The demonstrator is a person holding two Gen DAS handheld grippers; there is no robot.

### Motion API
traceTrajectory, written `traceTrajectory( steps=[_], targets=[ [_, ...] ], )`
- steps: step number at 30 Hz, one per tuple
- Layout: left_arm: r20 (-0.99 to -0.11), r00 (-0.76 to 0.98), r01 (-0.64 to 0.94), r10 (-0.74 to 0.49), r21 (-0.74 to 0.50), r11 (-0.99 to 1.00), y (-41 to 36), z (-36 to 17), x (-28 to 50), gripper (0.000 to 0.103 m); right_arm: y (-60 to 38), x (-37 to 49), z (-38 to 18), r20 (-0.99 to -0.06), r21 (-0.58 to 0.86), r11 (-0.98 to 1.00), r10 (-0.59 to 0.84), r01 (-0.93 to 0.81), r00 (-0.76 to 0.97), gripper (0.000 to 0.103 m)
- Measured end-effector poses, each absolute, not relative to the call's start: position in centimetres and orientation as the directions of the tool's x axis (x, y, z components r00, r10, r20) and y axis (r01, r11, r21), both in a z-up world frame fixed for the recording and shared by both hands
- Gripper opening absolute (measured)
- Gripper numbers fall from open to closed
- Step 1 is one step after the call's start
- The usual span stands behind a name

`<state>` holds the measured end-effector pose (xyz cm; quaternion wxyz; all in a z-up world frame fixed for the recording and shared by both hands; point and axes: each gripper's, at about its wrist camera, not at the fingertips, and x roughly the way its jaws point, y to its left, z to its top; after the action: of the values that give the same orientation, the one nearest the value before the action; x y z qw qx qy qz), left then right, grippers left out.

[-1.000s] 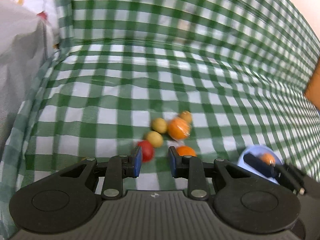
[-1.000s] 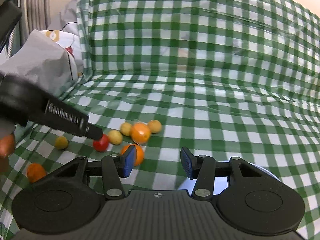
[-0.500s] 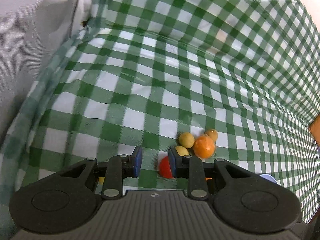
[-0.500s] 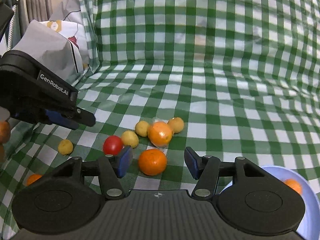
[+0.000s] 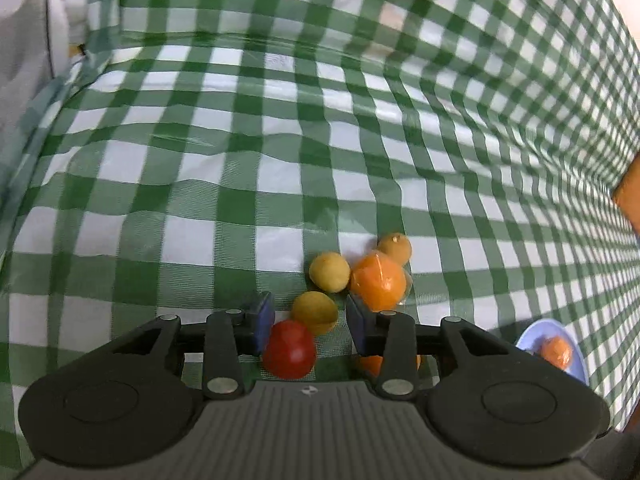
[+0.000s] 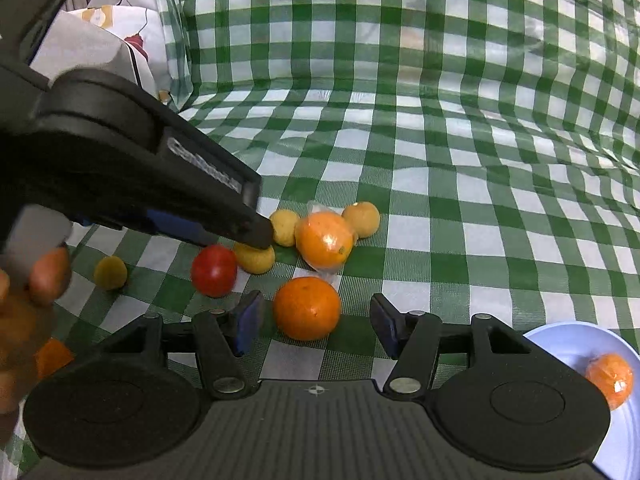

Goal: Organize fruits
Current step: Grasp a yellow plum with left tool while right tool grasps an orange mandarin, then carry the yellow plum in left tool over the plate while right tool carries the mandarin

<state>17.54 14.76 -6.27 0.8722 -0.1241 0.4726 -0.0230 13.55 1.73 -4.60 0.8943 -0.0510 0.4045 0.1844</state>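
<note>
A cluster of fruit lies on the green checked cloth. In the left wrist view my left gripper (image 5: 310,322) is open, with a red tomato (image 5: 289,349) and a yellow fruit (image 5: 315,312) between its fingers; a wrapped orange (image 5: 378,286) lies just beyond. In the right wrist view my right gripper (image 6: 314,322) is open around a bare orange (image 6: 307,308). The left gripper (image 6: 240,228) reaches in from the left above the tomato (image 6: 213,270). A light blue plate (image 6: 576,344) at lower right holds a wrapped orange (image 6: 610,374).
A lone yellow fruit (image 6: 110,273) and a small orange one (image 6: 52,356) lie at the left. The cloth rises into a back wall (image 6: 400,40). A grey and floral bag (image 6: 104,40) stands at the back left.
The left gripper moved right and closer, so the tomato and a yellow fruit now sit between its fingers. The right gripper moved forward around the bare orange.
</note>
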Motion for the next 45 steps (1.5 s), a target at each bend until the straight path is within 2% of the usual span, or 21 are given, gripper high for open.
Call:
traceTrajectory(
  steps=[4, 5, 7, 8, 9, 11, 22, 28, 34, 40, 45],
  targets=[
    [-0.824, 0.548, -0.051, -0.145, -0.205, 0.977, 14.0, -6.6, 17.7, 0.042, 1.7, 13.8, -4.9, -0.748, 0.05, 0.925, 0.285, -0.377, 0.6, 0.06],
    [-0.828, 0.544, -0.05, -0.139, -0.197, 0.979, 13.9, -6.6, 17.7, 0.04, 1.7, 13.9, -5.0, -0.749, 0.048, 0.925, 0.283, -0.377, 0.599, 0.06],
    [-0.83, 0.541, -0.048, -0.139, -0.196, 0.979, 13.8, -6.7, 17.6, 0.028, 1.6, 13.9, -5.2, -0.752, 0.043, 0.926, 0.277, -0.376, 0.598, 0.06],
    [-0.828, 0.542, -0.05, -0.143, -0.201, 0.978, 13.9, -6.6, 17.5, 0.028, 1.7, 13.9, -5.2, -0.753, 0.04, 0.926, 0.275, -0.375, 0.598, 0.058],
    [-0.826, 0.546, -0.049, -0.139, -0.197, 0.979, 13.9, -6.5, 17.4, 0.028, 1.6, 13.9, -5.3, -0.754, 0.038, 0.926, 0.273, -0.375, 0.598, 0.056],
    [-0.82, 0.555, -0.044, -0.138, -0.194, 0.98, 14.0, -6.2, 17.3, 0.028, 1.6, 14.2, -5.4, -0.752, 0.047, 0.923, 0.284, -0.381, 0.595, 0.039],
    [-0.781, 0.612, -0.089, -0.124, -0.224, 0.97, 15.1, -3.8, 15.0, 0.028, 0.3, 13.1, -3.6, -0.696, 0.04, 0.929, 0.289, -0.367, 0.657, 0.038],
    [-0.764, 0.642, -0.1, -0.066, -0.169, 0.981, 14.7, -2.4, 12.6, 0.028, -0.7, 11.8, -1.2, -0.661, 0.044, 0.935, 0.291, -0.352, 0.692, 0.038],
    [-0.726, 0.687, -0.107, -0.016, -0.124, 0.987, 13.9, -0.4, 8.7, 0.028, -3.5, 10.1, 2.6, -0.556, 0.049, 0.955, 0.27, -0.293, 0.786, 0.038],
    [-0.704, 0.71, -0.078, -0.018, -0.105, 0.991, 11.9, 1.1, 4.4, 0.028, -6.9, 7.0, 6.0, -0.532, 0.036, 0.97, 0.222, -0.239, 0.817, 0.038],
    [-0.709, 0.703, -0.012, -0.058, -0.092, 0.996, 9.1, 1.3, 2.4, 0.028, -9.4, 4.1, 5.8, -0.551, 0.043, 0.985, 0.164, -0.168, 0.819, 0.038]
  ],
)
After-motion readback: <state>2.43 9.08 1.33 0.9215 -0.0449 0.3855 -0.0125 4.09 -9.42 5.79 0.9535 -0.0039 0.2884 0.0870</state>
